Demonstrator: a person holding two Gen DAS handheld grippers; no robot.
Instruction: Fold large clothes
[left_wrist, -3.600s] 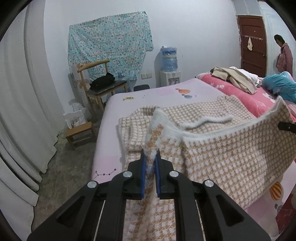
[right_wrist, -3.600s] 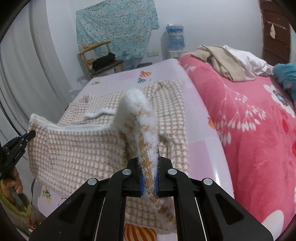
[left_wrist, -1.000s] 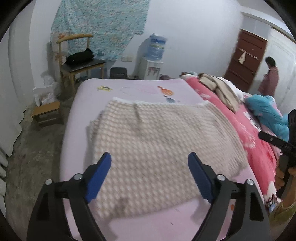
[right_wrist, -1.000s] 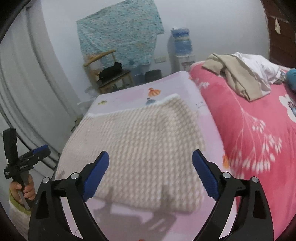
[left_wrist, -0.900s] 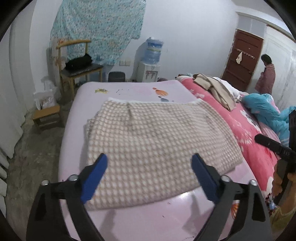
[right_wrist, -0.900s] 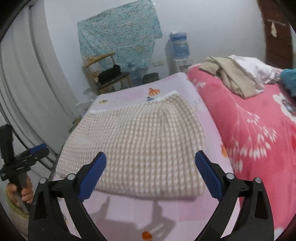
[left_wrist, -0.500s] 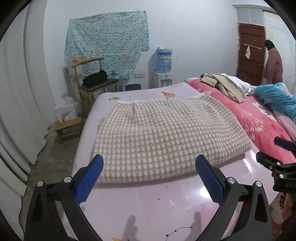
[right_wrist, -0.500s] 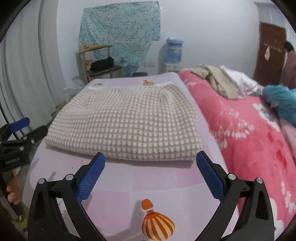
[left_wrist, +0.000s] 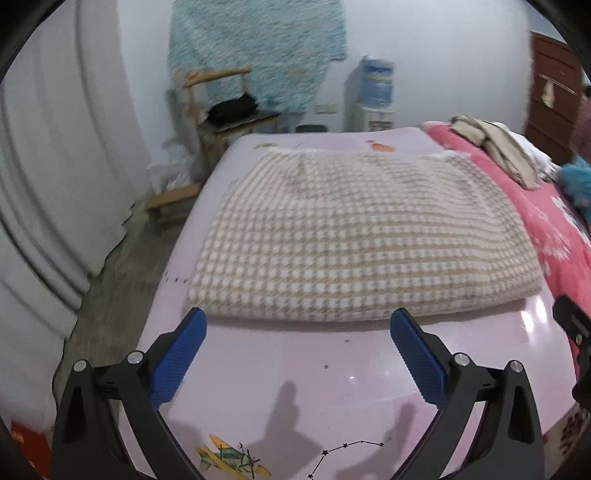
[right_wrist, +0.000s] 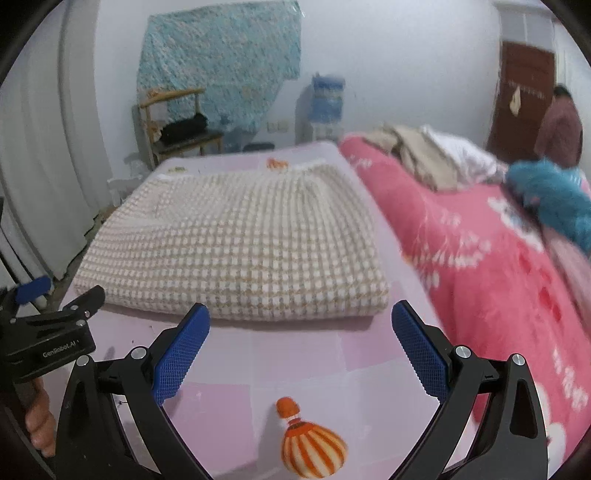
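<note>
Both tongs are pointing down and forward over the near end of the bed (left_wrist: 332, 369), side by side and apart from each other. The left tongs (left_wrist: 297, 352) are standing spread wide, nothing between the two blue pads (left_wrist: 177, 354), which are ribbed and set on black arms. The right tongs (right_wrist: 301, 349) are spread just as wide and are also holding nothing. In the right wrist view the left tongs are showing at the left edge, with fingers (right_wrist: 38, 424) of the person's hand wrapping the black handle below them.

One garment (left_wrist: 354, 236) is lying folded on the bed, just beyond the tips of both tongs and touching neither. It is a thick, fuzzy knit in a small beige-and-white check, folded into a rough rectangle with rounded, padded edges; a white fluffy trim is running along its far edge. It is resting flat on a smooth, glossy pink sheet printed with one orange striped balloon (right_wrist: 314, 448) near the right tongs and a small aeroplane (left_wrist: 231, 458) near the left tongs.

To the right, a plush pink blanket (right_wrist: 480, 258) with white flowers is covering the other side of the bed, carrying a beige and white heap of clothes (right_wrist: 424, 158) and a teal fluffy piece (right_wrist: 550, 199). Far off, one wooden chair (left_wrist: 221, 110), one water dispenser (left_wrist: 375, 96) and a teal floral cloth (left_wrist: 258, 48) on the wall are showing, and a person (right_wrist: 559, 125) is standing by a brown door (right_wrist: 524, 88).
</note>
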